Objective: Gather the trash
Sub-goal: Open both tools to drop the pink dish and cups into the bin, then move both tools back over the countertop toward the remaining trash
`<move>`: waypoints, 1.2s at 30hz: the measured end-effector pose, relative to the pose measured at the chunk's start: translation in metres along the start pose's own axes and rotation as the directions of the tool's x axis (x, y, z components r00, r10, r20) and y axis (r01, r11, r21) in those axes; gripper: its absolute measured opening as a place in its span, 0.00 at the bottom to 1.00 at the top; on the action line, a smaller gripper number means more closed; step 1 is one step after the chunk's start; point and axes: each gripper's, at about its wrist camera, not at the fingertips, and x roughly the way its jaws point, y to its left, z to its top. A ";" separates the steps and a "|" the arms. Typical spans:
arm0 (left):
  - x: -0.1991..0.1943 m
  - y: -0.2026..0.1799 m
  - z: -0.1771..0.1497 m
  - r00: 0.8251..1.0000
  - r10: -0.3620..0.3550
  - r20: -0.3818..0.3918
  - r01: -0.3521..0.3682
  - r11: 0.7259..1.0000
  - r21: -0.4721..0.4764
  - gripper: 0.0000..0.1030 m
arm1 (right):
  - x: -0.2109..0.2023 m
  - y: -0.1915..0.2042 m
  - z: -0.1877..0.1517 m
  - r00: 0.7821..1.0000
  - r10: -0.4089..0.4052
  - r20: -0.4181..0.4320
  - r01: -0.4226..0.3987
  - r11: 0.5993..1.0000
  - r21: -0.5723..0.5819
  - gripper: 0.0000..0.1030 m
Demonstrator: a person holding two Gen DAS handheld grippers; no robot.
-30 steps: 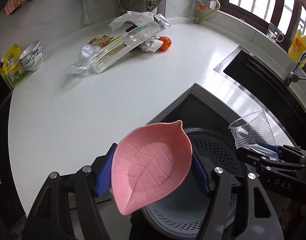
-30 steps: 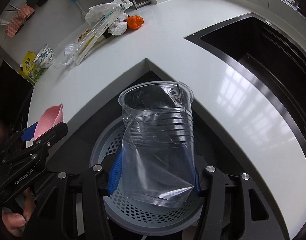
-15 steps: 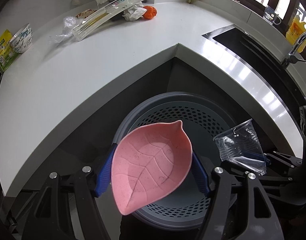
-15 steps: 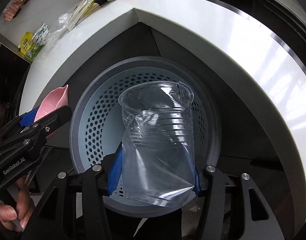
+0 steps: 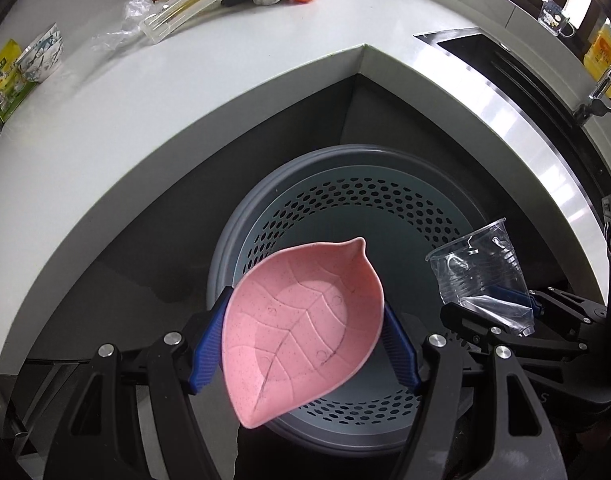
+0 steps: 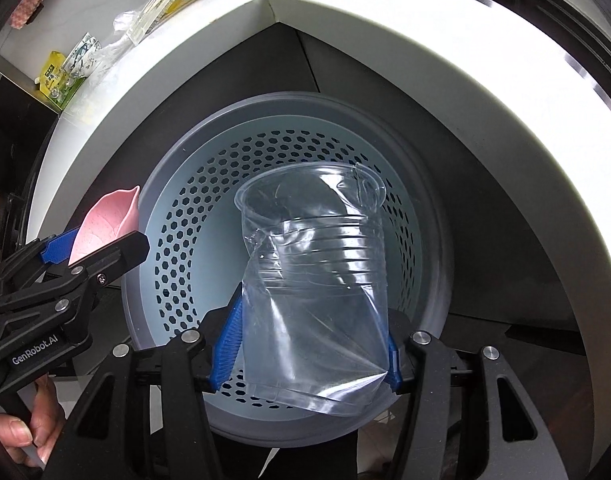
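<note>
Pink leaf dish (image 5: 301, 324) clamped, crushed plastic cup (image 6: 313, 288) clamped

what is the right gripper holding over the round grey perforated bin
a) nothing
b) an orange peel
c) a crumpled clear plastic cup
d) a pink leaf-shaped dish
c: in the right wrist view the right gripper is shut on the crumpled clear plastic cup, above the round grey perforated bin; the pink leaf-shaped dish sits in the left gripper.
</note>
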 end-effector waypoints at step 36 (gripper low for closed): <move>-0.044 0.008 0.022 0.997 0.053 0.058 -0.051 0.998 -0.027 0.80 | -0.021 0.010 0.016 0.999 0.022 0.031 -0.023 1.000 0.018 0.71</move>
